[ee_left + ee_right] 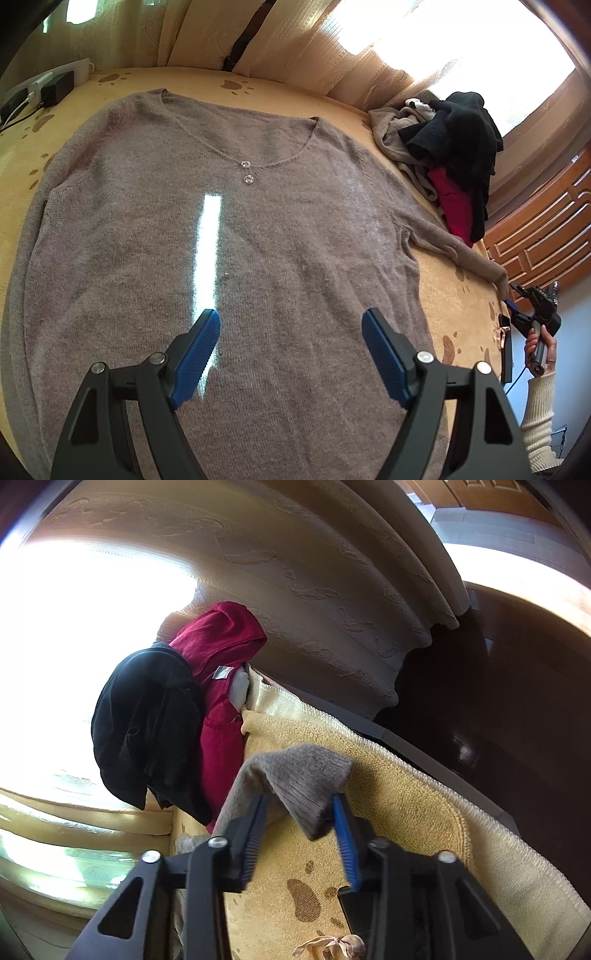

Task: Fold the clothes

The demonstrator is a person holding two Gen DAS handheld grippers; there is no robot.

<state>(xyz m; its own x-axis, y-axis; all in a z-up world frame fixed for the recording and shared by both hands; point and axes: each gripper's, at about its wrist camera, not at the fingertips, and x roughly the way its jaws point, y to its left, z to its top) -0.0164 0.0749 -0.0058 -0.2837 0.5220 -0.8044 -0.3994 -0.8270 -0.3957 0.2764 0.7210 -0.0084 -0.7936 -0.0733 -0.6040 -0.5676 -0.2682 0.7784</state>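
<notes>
A grey-brown knit sweater [258, 240] lies flat, front up, on the yellow blanket [454, 295], neckline away from me, with two clear buttons [246, 171] below the collar. My left gripper [291, 325] hovers open over the sweater's lower middle, nothing between its blue pads. The sweater's right sleeve [461, 254] stretches out to the blanket's right edge. There my right gripper [517, 301], held by a hand in a cream sleeve, meets the cuff. In the right wrist view the cuff [303, 779] is bunched and raised between the fingers of my right gripper [299, 805], which are closed onto it.
A pile of black [461, 136], red [454, 206] and beige clothes sits at the blanket's far right. A dark phone [506, 347] and a small ribbon [332, 945] lie near the right edge. A power strip [44, 88] is at the back left. Curtains line the far side.
</notes>
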